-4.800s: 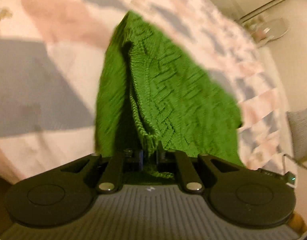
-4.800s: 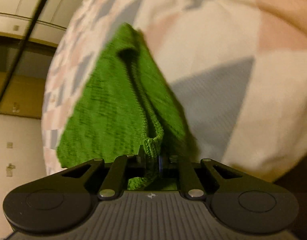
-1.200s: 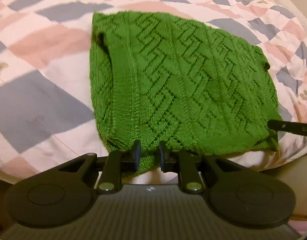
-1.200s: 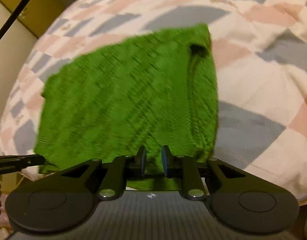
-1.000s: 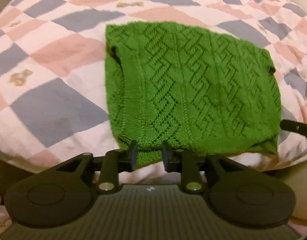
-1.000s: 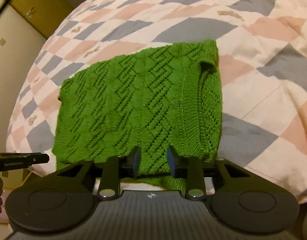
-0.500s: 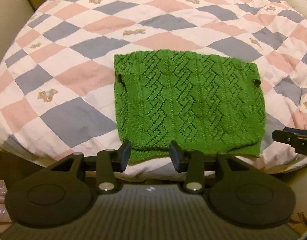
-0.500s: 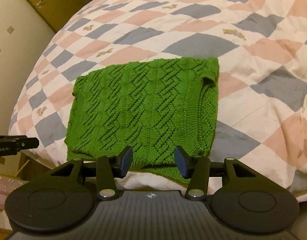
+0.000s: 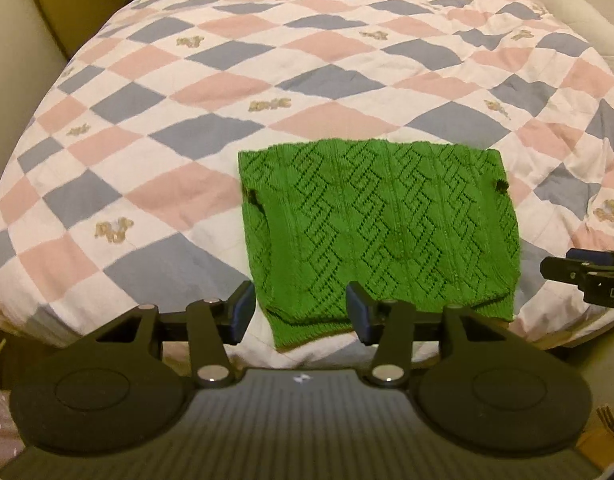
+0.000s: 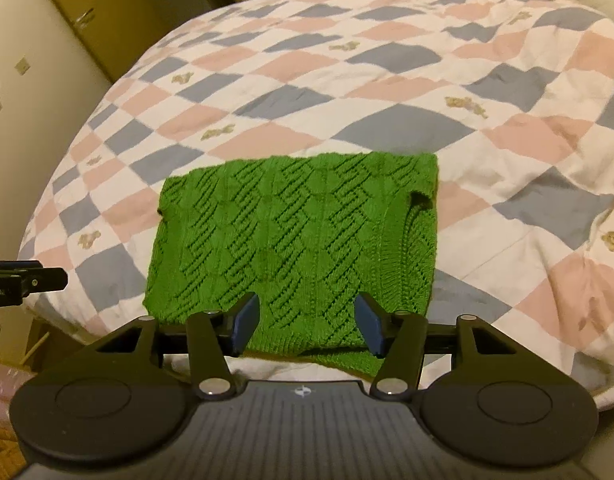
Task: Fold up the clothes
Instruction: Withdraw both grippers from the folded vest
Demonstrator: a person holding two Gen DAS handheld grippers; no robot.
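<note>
Folded green lattice-knit sweater [image 9: 379, 228] flat on checked pink-grey quilt [image 9: 211, 92]. Left gripper [image 9: 299, 312], right gripper [image 10: 305, 322]: wide apart, empty. Wooden cupboard door [image 10: 107, 4] at 11 o'clock, right view only.

One green sweater [image 9: 379, 228], one quilt [image 9: 227, 92], two grippers.

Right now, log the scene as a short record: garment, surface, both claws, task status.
garment: green knit sweater, folded into a flat rectangle, near edge at the bed's edge
surface: checked quilt in pink, grey and white on a bed
left claw: open, empty, hovering at the sweater's near left corner
right claw: open, empty, over the near edge
task status: sweater lies folded, neither claw grips it
</note>
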